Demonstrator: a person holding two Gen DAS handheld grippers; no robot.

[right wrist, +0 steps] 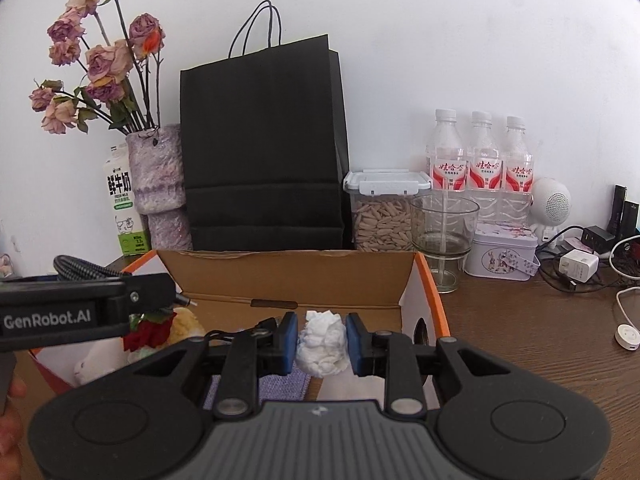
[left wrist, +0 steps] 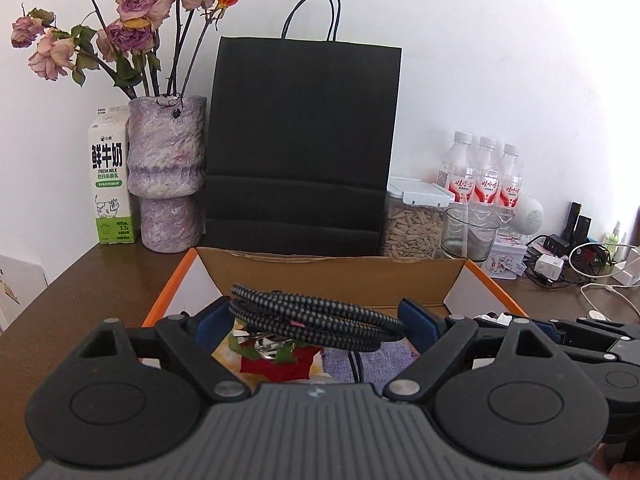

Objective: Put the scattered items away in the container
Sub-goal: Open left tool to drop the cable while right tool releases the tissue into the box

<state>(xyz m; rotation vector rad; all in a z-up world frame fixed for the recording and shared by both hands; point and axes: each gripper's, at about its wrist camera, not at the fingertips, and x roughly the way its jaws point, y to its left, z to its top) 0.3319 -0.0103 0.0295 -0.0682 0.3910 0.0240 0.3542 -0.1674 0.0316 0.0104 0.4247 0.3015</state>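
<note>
A black-and-grey braided cable (left wrist: 320, 316), white crumpled tissue (right wrist: 322, 342), an orange-edged brown cardboard box (right wrist: 288, 276), blue gripper pads (right wrist: 289, 342).

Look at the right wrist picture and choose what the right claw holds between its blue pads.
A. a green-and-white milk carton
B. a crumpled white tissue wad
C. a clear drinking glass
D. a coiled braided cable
B: the right claw is shut on the crumpled white tissue wad, held over the open cardboard box with orange edges.

Left tool (left wrist: 316, 320) wide, gripping; right tool (right wrist: 322, 344) narrow, gripping.
</note>
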